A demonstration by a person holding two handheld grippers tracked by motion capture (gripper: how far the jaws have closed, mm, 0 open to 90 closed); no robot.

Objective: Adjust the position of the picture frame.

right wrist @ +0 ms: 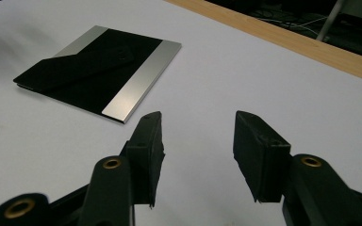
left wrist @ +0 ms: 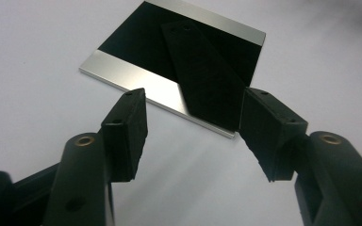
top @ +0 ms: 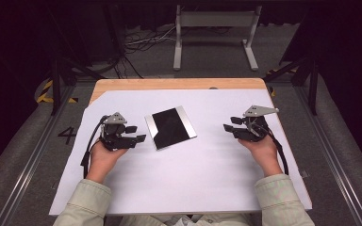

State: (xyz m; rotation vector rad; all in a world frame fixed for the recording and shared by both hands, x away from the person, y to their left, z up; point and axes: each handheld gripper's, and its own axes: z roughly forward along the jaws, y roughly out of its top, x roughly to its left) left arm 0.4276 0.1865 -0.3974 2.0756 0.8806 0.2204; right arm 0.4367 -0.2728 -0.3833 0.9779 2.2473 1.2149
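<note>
A flat square plate, black with a silver band along two opposite edges, lies on the white sheet at the middle of the table. A black strip rests slantwise on it, and it appears again in the right gripper view as the dark strip across the plate. My left gripper sits just left of the plate, pointing at its near corner, jaws open and empty. My right gripper is off to the plate's right, some way from it, also open with nothing between its jaws.
A white sheet covers most of the wooden table, whose bare far edge shows beyond it. A pale metal stand and cables lie on the floor behind. The person's sleeves enter from the bottom.
</note>
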